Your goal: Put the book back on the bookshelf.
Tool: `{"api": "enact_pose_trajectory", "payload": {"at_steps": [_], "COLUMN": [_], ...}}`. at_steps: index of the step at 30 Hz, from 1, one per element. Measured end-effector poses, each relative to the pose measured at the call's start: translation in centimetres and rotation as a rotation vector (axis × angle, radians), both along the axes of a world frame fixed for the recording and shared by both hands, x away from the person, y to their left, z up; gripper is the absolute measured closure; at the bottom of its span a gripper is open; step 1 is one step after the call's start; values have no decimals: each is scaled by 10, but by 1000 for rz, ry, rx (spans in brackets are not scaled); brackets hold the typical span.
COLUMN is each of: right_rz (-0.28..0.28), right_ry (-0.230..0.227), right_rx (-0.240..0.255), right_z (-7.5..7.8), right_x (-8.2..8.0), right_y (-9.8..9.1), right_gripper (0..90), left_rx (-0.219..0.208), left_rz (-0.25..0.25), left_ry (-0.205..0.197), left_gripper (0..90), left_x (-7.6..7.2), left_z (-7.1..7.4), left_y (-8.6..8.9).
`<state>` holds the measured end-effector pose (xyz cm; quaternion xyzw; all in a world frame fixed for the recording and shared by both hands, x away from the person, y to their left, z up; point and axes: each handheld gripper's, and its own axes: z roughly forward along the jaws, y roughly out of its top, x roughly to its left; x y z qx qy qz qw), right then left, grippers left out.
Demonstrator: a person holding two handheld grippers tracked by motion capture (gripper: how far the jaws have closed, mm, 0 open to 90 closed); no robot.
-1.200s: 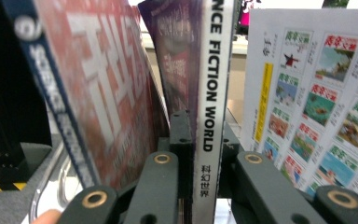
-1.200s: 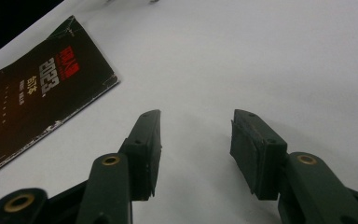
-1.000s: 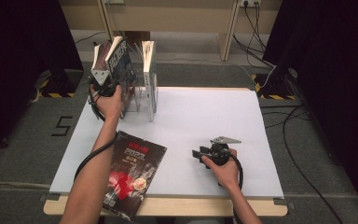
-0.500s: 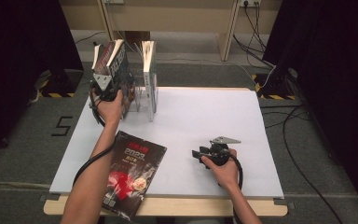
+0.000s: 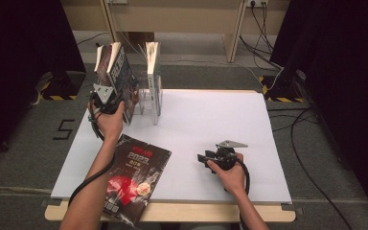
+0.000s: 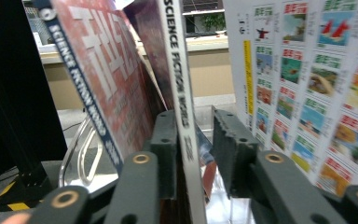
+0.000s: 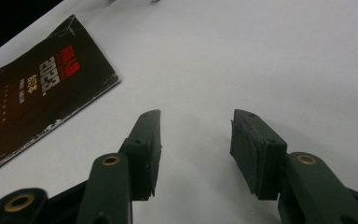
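My left gripper (image 5: 106,96) is at the clear book rack (image 5: 146,98) at the table's far left. Its jaws have just been opening. In the left gripper view the white spine of a science fiction magazine (image 6: 179,70) stands between them, with a gap at the right pad (image 6: 226,140), so the left gripper (image 6: 195,116) is open. That magazine (image 5: 122,72) leans in the rack. My right gripper (image 5: 203,157) rests on the table near the front, open, and the right gripper (image 7: 196,116) has nothing between its fingers.
A dark red-and-black magazine (image 5: 132,177) lies flat at the front left, overhanging the table's edge; the same magazine (image 7: 32,98) is to the left of my right jaws. A white-backed magazine (image 5: 152,72) stands upright in the rack. The white table (image 5: 211,115) has dark floor and cables around it.
My left gripper has drawn back slightly toward the near side and its jaws have parted around the magazine in the rack. The right hand has stayed still.
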<state>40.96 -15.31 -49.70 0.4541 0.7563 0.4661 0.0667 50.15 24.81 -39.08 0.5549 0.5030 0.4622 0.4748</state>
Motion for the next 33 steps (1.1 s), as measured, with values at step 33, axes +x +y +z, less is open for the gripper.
{"api": "enact_pose_trajectory", "payload": {"at_steps": [33], "right_rz": [6], "right_ry": [22], "right_rx": [5], "right_z": [-1], "right_x": [1], "right_y": [1], "right_gripper": [529], "left_rx": [-205], "left_rz": [-76], "left_ry": [120], "left_gripper": [747], "left_x": [45], "left_z": [2], "left_y": [21]}}
